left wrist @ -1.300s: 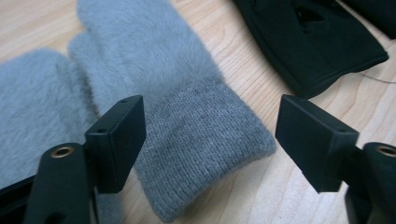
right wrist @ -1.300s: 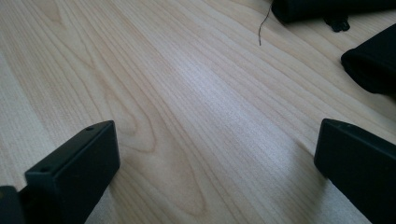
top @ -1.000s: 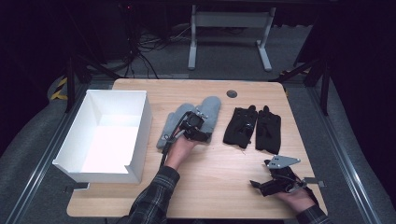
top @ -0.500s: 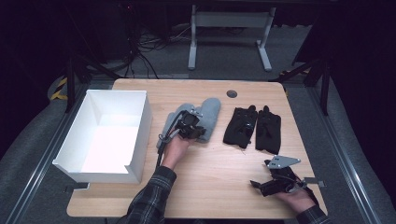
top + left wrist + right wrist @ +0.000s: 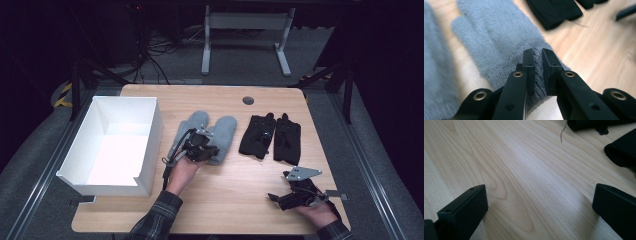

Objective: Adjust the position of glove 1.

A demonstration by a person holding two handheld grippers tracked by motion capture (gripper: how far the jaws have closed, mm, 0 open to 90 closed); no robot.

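The left tool (image 5: 537,53) is clamped on the ribbed cuff of the right-hand grey mitten (image 5: 499,37), which lies flat on the bench (image 5: 235,200) beside its twin (image 5: 187,130). The right tool (image 5: 285,199) is held wide apart, low over bare wood near the black gloves (image 5: 272,137).

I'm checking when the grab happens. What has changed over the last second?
The left gripper has just closed its jaws on the knitted cuff of the right-hand grey mitten, which is pinched between them, and the hand has shifted slightly toward the white box. The right gripper, open, the other grey mitten and the black gloves stayed put.
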